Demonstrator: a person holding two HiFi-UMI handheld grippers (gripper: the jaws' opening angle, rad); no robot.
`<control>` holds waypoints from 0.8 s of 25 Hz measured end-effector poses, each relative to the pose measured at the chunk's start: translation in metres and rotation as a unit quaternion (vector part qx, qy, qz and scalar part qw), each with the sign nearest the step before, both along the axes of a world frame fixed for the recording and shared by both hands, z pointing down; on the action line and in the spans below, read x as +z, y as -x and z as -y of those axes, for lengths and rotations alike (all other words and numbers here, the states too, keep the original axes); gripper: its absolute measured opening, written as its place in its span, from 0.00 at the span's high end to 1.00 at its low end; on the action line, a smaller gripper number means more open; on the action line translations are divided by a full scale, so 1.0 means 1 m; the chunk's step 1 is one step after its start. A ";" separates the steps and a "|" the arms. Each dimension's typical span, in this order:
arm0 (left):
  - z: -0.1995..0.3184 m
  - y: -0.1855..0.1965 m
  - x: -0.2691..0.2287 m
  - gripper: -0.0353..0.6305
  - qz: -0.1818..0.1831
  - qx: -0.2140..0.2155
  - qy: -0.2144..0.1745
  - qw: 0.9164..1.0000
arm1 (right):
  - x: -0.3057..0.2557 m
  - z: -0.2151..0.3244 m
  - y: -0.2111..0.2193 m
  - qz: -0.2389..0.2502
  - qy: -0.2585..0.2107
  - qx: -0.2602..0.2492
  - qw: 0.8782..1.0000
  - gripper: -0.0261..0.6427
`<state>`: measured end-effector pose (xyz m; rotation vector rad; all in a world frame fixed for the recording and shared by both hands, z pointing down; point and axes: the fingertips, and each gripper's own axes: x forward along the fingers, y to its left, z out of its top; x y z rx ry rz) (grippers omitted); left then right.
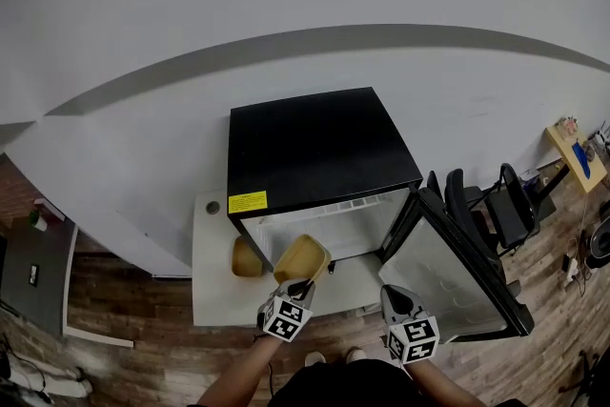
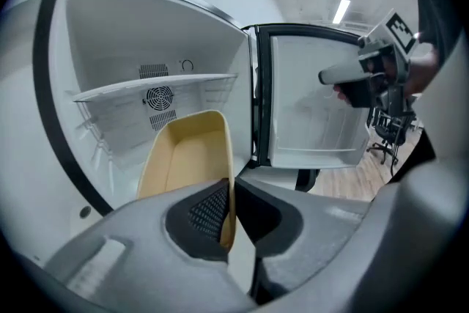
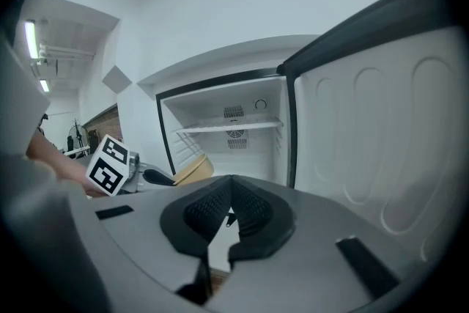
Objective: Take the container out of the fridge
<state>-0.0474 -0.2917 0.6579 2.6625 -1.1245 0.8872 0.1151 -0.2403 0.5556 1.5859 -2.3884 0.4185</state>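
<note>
The left gripper [image 1: 299,284] is clamped on the rim of the tan container [image 1: 303,259], holding it tilted just outside the open fridge [image 1: 319,148], near the picture's middle. The right gripper [image 1: 394,293] has its jaws together and empty, beside the fridge's door [image 1: 448,276] at lower right.

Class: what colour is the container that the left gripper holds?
The container is pale tan-yellow; left gripper view shows it best.

left tool [image 2: 233,188] held forward, jaws clamped on container [image 2: 187,157] wall, right tool [image 3: 229,206] alongside, jaws together, empty
</note>
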 end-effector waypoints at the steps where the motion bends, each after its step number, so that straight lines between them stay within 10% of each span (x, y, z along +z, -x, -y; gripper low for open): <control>1: -0.006 0.001 -0.004 0.90 -0.011 -0.010 0.000 1.000 | -0.002 0.001 0.002 0.000 -0.003 -0.001 1.000 0.97; 10: -0.053 0.014 -0.062 0.91 -0.090 -0.068 -0.016 0.994 | -0.012 0.012 0.024 0.000 -0.021 -0.017 1.000 0.97; 20: -0.069 0.082 -0.095 0.91 -0.146 -0.197 -0.041 0.969 | -0.022 0.025 0.055 -0.005 -0.040 -0.044 0.998 0.97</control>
